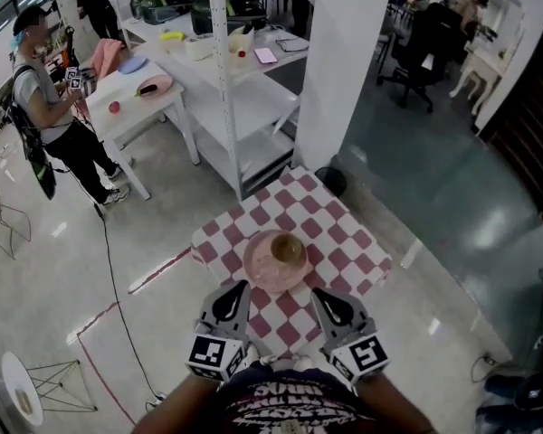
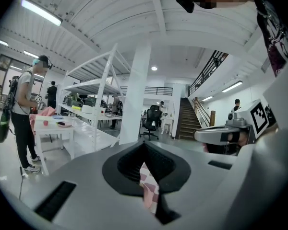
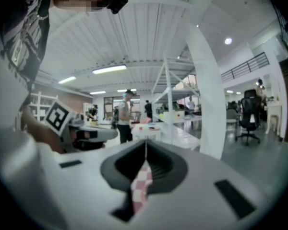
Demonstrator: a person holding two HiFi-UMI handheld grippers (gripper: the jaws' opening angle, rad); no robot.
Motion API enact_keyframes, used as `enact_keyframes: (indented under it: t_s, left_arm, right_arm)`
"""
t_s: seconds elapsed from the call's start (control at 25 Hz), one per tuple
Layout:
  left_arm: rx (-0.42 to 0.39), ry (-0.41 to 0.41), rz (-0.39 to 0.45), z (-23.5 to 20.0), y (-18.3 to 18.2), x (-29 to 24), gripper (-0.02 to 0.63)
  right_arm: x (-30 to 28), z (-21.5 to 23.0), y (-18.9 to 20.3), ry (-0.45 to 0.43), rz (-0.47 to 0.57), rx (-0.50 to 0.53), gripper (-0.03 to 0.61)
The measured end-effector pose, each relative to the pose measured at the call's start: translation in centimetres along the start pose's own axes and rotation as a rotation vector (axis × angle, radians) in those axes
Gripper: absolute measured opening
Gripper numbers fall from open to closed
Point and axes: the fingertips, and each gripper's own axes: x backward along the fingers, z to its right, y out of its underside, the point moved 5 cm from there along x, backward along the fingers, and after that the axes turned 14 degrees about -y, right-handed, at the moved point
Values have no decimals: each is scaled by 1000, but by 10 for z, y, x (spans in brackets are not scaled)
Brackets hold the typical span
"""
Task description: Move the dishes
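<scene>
- The dishes are a pink plate [image 1: 273, 260] with a small brown bowl [image 1: 287, 249] sitting in it, near the middle of a red-and-white checked cloth [image 1: 344, 242].
- The left gripper [image 1: 235, 295] and right gripper [image 1: 326, 301] are both closed at the cloth's near edge. Each gripper view shows a fold of cloth pinched where the jaws meet.
- No view shows whether a table sits under the cloth.
- The plate and bowl look rigid, light and probably breakable. The bowl rests loose in the plate, so a tilt or jerk could slide it.
- The best hold is likely on the plate's rim at opposite sides, kept level, with the bowl riding inside.
- The cloth is soft and will sag or wrinkle if pulled unevenly, and the plate could slide on it.
- The floor [image 1: 163, 333] is pale and glossy, with red tape lines and a cable across it.
- Beyond stand white shelving [image 1: 226, 80] and a white pillar [image 1: 353, 61].
- To the left is a white table [image 1: 127, 98] carrying more dishes, with a person [image 1: 45, 107] beside it.
</scene>
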Motion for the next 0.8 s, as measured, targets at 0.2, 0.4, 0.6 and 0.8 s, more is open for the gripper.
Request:
enact_keyframes:
  t_s: [0.2, 0.4, 0.6, 0.8]
  left_arm:
    - [-2, 81, -31, -13, 19, -28, 28]
    - [8, 105, -79, -21, 33, -50, 28]
    - [6, 83, -121, -16, 41, -74, 28]
    - [2, 22, -162, -4, 47, -87, 28]
  right_arm:
    - [-5, -2, 10, 72, -57, 11, 35]
    - [0, 5, 23, 129, -118, -43, 35]
    - [4, 34, 33, 162, -137, -75, 37]
    - [-8, 70, 52, 79, -154, -143, 37]
